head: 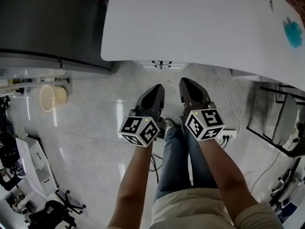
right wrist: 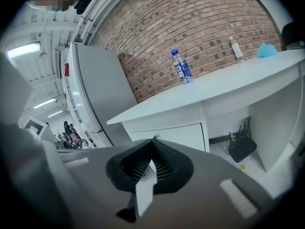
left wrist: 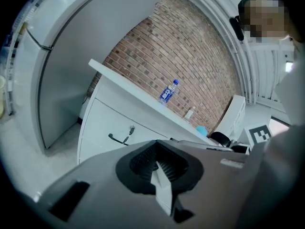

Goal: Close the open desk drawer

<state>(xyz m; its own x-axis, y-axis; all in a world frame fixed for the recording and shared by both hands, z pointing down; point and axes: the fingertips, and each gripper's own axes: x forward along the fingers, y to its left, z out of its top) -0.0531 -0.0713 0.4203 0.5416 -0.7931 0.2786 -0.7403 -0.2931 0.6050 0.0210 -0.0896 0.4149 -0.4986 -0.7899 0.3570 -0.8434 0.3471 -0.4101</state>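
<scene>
The white desk [head: 200, 27] fills the top of the head view, and its drawer front [head: 162, 64] with a dark handle shows just past the desk's near edge. My left gripper [head: 157, 88] and right gripper [head: 187, 82] hang side by side above the floor, short of the desk and touching nothing. Both are shut with nothing between the jaws. In the left gripper view the shut left gripper [left wrist: 156, 165] faces the drawer front [left wrist: 109, 128], with its curved handle [left wrist: 117, 139] and lock. The right gripper [right wrist: 153, 163] looks at the drawer front [right wrist: 171, 135] from the other side.
A water bottle [right wrist: 181, 67] and a blue object [head: 293, 32] stand on the desk. A grey fridge [head: 47, 27] is left of the desk, with a beige bin [head: 47, 97] beside it. A router [right wrist: 242, 148] sits under the desk. A power strip [head: 228, 136] and a chair frame [head: 281, 118] lie to the right.
</scene>
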